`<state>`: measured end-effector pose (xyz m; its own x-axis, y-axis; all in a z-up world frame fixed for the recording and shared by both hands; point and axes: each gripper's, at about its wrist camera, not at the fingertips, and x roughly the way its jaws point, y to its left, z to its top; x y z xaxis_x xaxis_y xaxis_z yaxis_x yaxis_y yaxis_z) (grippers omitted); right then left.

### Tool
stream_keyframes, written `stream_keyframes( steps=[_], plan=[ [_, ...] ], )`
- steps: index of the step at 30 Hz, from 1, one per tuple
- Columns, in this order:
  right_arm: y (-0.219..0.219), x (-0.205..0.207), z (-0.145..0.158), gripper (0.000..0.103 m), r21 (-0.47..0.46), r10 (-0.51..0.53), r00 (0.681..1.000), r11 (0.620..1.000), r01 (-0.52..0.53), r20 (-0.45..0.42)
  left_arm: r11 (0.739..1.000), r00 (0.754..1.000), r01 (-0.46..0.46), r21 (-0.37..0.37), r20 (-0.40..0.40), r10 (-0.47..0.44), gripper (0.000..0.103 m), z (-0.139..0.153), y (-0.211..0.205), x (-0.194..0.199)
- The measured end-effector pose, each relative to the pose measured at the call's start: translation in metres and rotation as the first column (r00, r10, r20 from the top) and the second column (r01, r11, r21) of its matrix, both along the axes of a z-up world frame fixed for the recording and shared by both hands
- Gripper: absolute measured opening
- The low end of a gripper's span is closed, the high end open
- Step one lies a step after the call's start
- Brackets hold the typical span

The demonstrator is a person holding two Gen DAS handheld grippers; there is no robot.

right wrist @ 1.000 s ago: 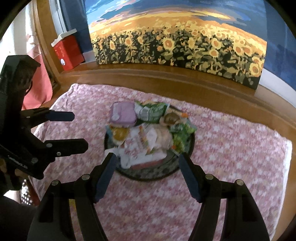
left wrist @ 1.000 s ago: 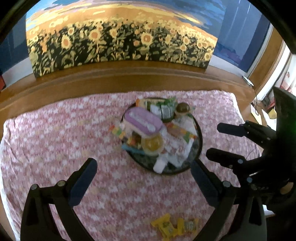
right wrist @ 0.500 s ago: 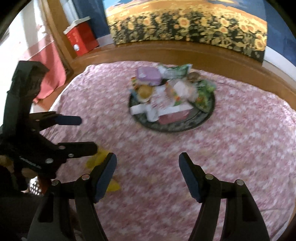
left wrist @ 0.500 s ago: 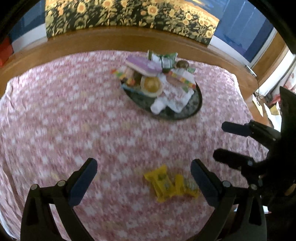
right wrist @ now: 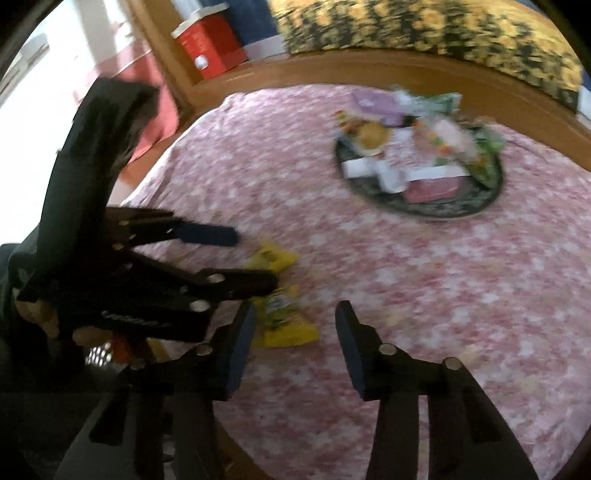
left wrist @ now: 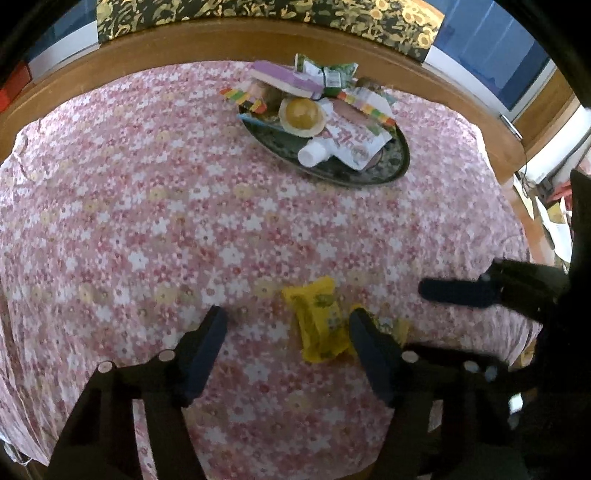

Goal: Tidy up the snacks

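Note:
A yellow snack packet [left wrist: 319,325] lies on the pink flowered tablecloth [left wrist: 147,221] near the front edge. A second yellow packet [left wrist: 397,326] peeks out beside it. My left gripper [left wrist: 288,325] is open and empty, low over the cloth, its right finger next to the packet. The right gripper [right wrist: 293,325] is open and empty; the yellow packets [right wrist: 286,321] lie just left of its gap. The dark round tray [left wrist: 397,162] at the far side is piled with snacks: a purple box [left wrist: 288,75], a green bag [left wrist: 328,70], a yellow-lidded cup [left wrist: 301,112], a white pouch [left wrist: 349,138].
A sunflower painting [left wrist: 258,9] leans behind the wooden table rim [left wrist: 147,48]. A red box [right wrist: 208,46] stands off the table's far left in the right wrist view. The right gripper [left wrist: 480,291] shows in the left wrist view at the right.
Both grippers have pulled back from the tray and dropped toward the yellow packets at the front. The packets now lie close to both pairs of fingers. Both grippers stay open.

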<state>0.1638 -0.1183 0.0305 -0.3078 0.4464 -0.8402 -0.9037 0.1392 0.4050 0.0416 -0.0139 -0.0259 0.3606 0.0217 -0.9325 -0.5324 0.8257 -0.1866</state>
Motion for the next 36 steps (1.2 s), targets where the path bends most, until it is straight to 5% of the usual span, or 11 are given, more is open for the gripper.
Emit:
stream_keyframes(
  steps=[4,8,36],
  plan=[
    [0.007,-0.014,-0.01,0.036,-0.031,0.052,0.998,0.998,-0.051,0.027,1.0,1.0,0.001,0.007,-0.021,-0.001,0.041,-0.001,-0.002,-0.002],
    [0.004,-0.002,-0.015,0.016,-0.02,0.008,0.999,1.0,-0.009,-0.047,1.0,1.0,-0.015,0.017,-0.024,0.015,0.029,-0.002,-0.002,-0.007],
    [-0.001,0.006,-0.009,0.014,-0.011,-0.017,0.999,1.0,0.017,-0.035,0.999,1.0,-0.009,0.032,-0.016,0.01,0.029,-0.001,-0.005,-0.014]
  ],
)
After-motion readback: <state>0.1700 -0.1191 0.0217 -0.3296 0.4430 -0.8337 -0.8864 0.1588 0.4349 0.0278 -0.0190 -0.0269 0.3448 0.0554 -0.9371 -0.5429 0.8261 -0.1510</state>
